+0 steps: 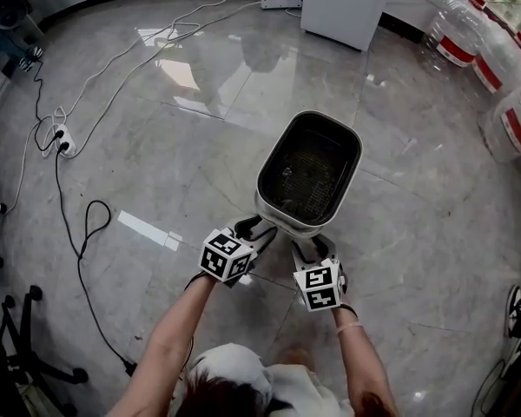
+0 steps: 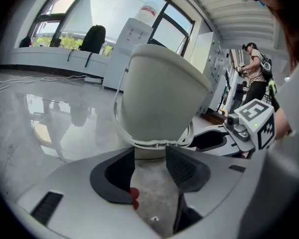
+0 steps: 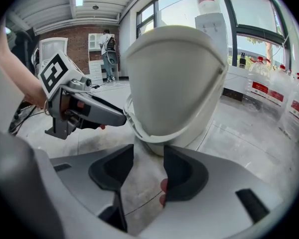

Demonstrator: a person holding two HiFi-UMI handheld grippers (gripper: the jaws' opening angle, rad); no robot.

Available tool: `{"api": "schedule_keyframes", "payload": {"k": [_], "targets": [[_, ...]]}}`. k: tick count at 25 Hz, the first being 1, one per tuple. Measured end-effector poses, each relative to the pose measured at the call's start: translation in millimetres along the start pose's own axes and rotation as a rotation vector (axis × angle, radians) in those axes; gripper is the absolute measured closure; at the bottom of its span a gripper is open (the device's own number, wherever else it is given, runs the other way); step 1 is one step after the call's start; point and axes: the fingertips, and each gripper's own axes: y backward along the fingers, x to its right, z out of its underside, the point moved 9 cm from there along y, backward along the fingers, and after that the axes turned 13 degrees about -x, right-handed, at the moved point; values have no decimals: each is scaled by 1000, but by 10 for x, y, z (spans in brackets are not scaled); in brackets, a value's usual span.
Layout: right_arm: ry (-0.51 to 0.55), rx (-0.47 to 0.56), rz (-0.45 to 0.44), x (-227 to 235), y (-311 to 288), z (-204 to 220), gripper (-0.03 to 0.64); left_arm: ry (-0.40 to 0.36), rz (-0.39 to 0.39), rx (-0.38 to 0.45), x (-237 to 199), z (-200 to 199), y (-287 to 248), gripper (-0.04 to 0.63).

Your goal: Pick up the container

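Observation:
The container [image 1: 282, 219] is a white rounded bin with a dark mesh-lined inside, standing on the grey tiled floor. In the head view both grippers sit at its near end, side by side. My left gripper [image 1: 253, 229] is open at the near left corner. In the left gripper view the container [image 2: 159, 98] fills the middle, and its lower rim lies just past the tips of the left gripper [image 2: 149, 156], with bare floor between the pads. My right gripper [image 1: 311, 245] is open too. In the right gripper view the container [image 3: 174, 83] base stands at the right gripper [image 3: 148, 156] tips, untouched by the pads.
A white cabinet [image 1: 343, 7] stands behind the container. Large water bottles [image 1: 495, 68] line the right side. Cables and a power strip [image 1: 61, 137] run across the floor at left, with a chair base [image 1: 26, 354] at the lower left. A person [image 2: 254, 68] stands far off.

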Motion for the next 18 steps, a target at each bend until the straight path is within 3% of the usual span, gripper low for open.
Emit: {"api": "schedule_keyframes", "payload": {"k": [9, 14, 18], "targets": [[42, 65, 54, -168, 244, -38, 428, -49, -53, 75, 155, -1, 350, 408], [-19, 144, 106, -201, 427, -52, 428, -61, -78, 159, 325, -67, 609, 408], [-8, 161, 167, -218, 540, -65, 428, -82, -93, 179, 377, -108, 727, 408]]}}
